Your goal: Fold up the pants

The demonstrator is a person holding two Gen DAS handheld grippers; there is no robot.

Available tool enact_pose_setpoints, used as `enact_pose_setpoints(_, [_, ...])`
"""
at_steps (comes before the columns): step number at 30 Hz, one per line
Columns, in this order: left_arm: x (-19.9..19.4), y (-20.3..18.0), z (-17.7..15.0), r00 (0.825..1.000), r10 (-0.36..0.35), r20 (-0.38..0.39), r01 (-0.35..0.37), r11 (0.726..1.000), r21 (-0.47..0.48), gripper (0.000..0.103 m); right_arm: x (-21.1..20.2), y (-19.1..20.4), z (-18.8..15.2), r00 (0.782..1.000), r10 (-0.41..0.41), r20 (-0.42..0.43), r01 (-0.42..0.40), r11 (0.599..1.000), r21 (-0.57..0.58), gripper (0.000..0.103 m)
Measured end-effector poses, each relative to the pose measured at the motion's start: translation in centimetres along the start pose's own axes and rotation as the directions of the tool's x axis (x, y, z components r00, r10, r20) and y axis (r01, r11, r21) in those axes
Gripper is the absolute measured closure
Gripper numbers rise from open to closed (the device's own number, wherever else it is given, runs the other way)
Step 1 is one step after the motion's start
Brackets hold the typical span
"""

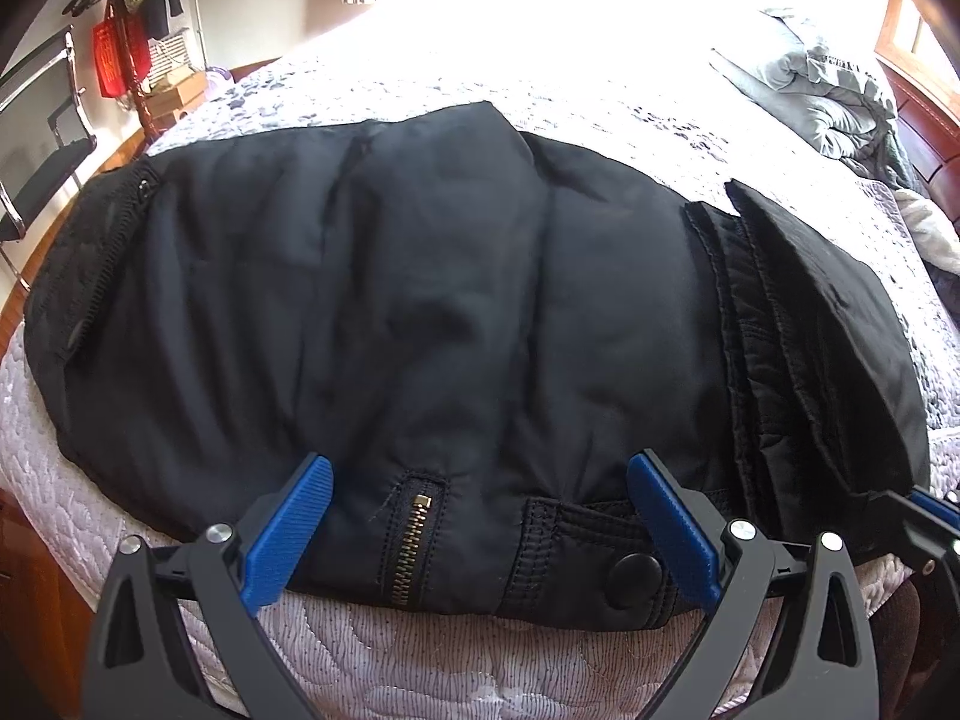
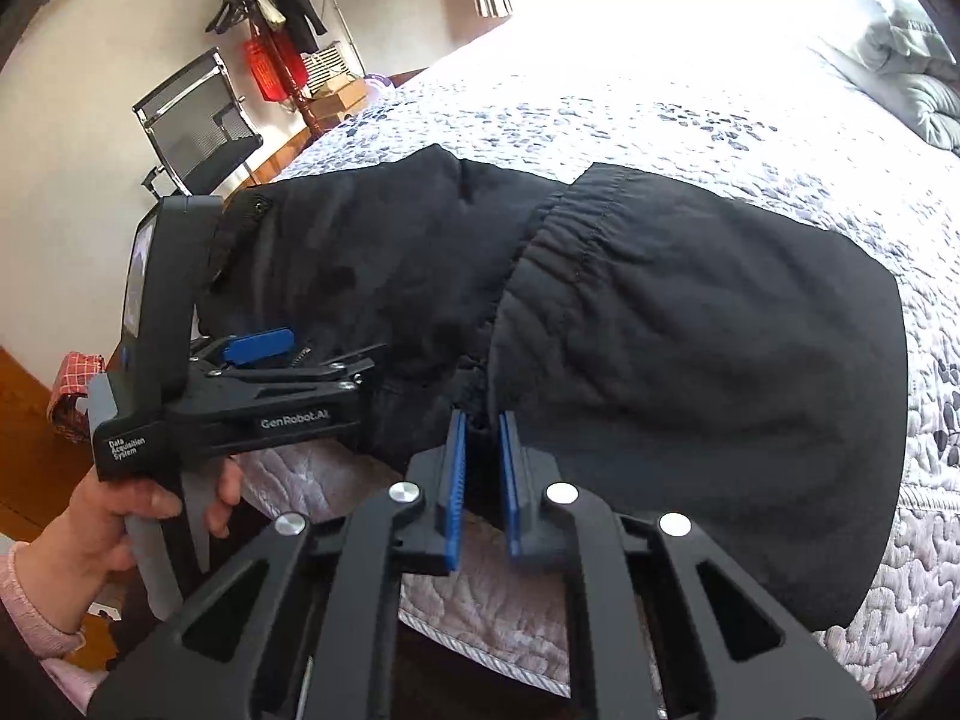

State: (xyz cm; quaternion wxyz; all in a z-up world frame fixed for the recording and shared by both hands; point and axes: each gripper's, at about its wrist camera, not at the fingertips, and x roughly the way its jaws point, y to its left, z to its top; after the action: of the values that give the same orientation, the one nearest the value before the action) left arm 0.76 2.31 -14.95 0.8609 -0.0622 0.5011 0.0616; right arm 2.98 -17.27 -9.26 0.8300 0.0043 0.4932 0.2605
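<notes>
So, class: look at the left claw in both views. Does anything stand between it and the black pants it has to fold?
Nothing visible does. The left claw hangs open directly over the near edge of the black pants, its blue pads either side of the zipper, with no other object between. The right claw is already shut on a fold of the pants.

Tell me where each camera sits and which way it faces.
Left wrist: on the left gripper, angled down at black padded pants on the quilted bed; its blue pads spread wide.
Right wrist: on the right gripper, angled down, pinching pants fabric; a hand holds the left gripper.
Shared: pants, bed, mesh chair.
</notes>
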Motion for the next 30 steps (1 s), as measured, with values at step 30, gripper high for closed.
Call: enact_pose_setpoints(30, [-0.1, 1.0, -0.4, 1.0, 0.016, -0.015, -0.017, 1.0, -0.014, 0.004, 1.9, -2.5, -1.4, 0.999, -0.036, -0.026, 0.039, 0.991, 0.127, 0.071])
